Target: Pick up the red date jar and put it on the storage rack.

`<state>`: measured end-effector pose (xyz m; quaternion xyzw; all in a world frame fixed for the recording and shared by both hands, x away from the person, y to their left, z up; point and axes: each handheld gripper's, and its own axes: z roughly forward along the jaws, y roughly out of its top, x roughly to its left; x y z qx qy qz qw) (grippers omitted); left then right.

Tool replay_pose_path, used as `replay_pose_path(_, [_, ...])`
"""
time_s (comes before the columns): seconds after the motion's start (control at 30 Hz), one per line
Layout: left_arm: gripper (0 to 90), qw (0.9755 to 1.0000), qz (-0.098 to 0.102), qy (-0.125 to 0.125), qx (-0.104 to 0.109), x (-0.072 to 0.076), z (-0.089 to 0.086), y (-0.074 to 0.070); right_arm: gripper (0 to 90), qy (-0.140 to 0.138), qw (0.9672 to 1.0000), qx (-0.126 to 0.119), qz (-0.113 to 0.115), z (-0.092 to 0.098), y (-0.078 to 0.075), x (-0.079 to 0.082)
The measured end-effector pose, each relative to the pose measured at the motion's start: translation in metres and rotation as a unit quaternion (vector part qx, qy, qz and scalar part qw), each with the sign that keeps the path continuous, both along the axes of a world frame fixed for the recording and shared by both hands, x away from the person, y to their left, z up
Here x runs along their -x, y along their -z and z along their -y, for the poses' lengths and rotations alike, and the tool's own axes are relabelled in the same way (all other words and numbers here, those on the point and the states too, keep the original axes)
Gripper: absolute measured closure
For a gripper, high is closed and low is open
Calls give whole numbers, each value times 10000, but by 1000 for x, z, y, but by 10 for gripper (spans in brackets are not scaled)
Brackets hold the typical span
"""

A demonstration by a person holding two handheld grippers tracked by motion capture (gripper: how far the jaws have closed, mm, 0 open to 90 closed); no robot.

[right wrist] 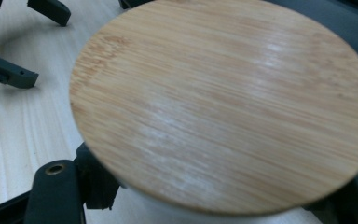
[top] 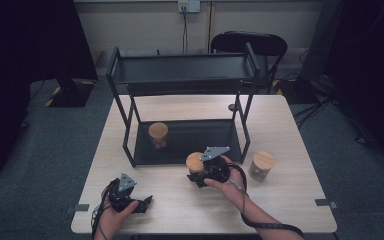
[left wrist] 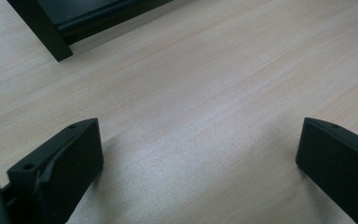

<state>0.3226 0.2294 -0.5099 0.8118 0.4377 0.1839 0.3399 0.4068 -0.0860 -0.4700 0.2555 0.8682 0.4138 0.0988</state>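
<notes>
A glass jar with a round bamboo lid (top: pixel 195 161) is just in front of the black rack's lower shelf (top: pixel 200 131). My right gripper (top: pixel 200 174) is shut on its body below the lid. In the right gripper view the bamboo lid (right wrist: pixel 223 102) covers most of the picture, with a black jaw at each lower corner. A second lidded jar (top: pixel 158 134) stands on the lower shelf at its left. A third jar (top: pixel 261 165) stands on the table to the right. My left gripper (top: pixel 145 202) rests open near the table's front left, its jaws (left wrist: pixel 198 158) wide apart over bare wood.
The two-tier black rack (top: pixel 182 67) takes up the middle and back of the wooden table (top: pixel 280 125); one front leg (left wrist: pixel 42 28) is close ahead of my left gripper. A black chair (top: pixel 248 44) stands behind the table. Cables trail from both grippers.
</notes>
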Motion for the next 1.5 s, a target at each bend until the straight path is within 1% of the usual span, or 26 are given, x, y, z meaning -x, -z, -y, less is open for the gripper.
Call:
replay_pose_path(0.1, [2, 10000, -2, 0, -2, 0, 0, 0, 257, -7, 10000, 31, 26, -2, -1, -3])
replay_pose_path(0.27, [2, 10000, -1, 1, -2, 0, 0, 0, 257, -37, 10000, 16, 41, -6, -4, -7])
replay_pose_path(0.57, [2, 10000, -2, 6, -1, 0, 0, 0, 257, 8, 10000, -19, 34, -13, -8, -14])
replay_pose_path(0.87, [2, 10000, 1, 12, 2, 0, 0, 0, 257, 53, 10000, 9, 82, -20, -15, -23])
replay_pose_path(1.1, [2, 10000, 1, 12, 2, 0, 0, 0, 257, 132, 9999, 27, 104, -22, -16, -30])
replay_pose_path(1.5, [2, 10000, 1, 13, 3, 0, 0, 0, 257, 241, 9997, 35, 64, -24, -14, -43])
